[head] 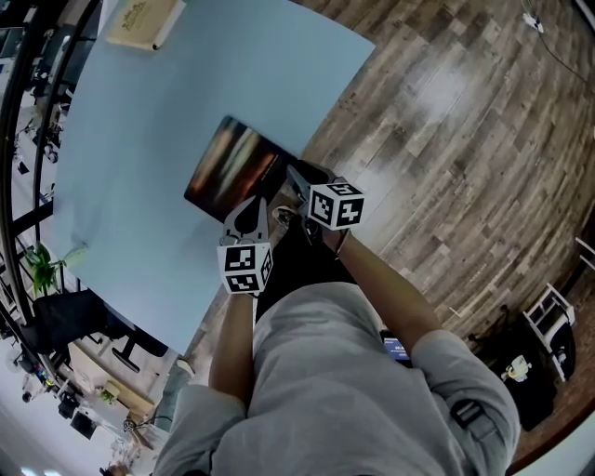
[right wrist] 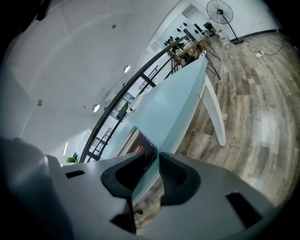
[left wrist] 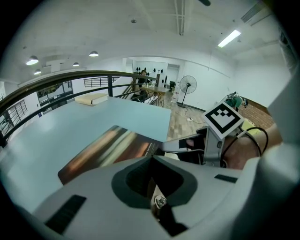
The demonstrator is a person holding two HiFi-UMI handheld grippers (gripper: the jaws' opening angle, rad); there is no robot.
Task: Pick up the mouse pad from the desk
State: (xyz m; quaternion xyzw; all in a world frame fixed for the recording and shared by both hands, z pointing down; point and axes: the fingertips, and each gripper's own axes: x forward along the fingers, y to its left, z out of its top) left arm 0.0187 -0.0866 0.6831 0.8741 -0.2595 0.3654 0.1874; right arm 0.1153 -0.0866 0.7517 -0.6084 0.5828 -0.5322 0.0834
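Two right gripper fingers gape beside the mouse pad.

The mouse pad is lying on the desk, close to its near right edge. A notebook is sitting at the desk's far corner. The left gripper is pointing at the pad's near edge. The right gripper is sitting just beside the pad's right corner, over the desk's edge. A fan is standing on the floor beyond the desk.
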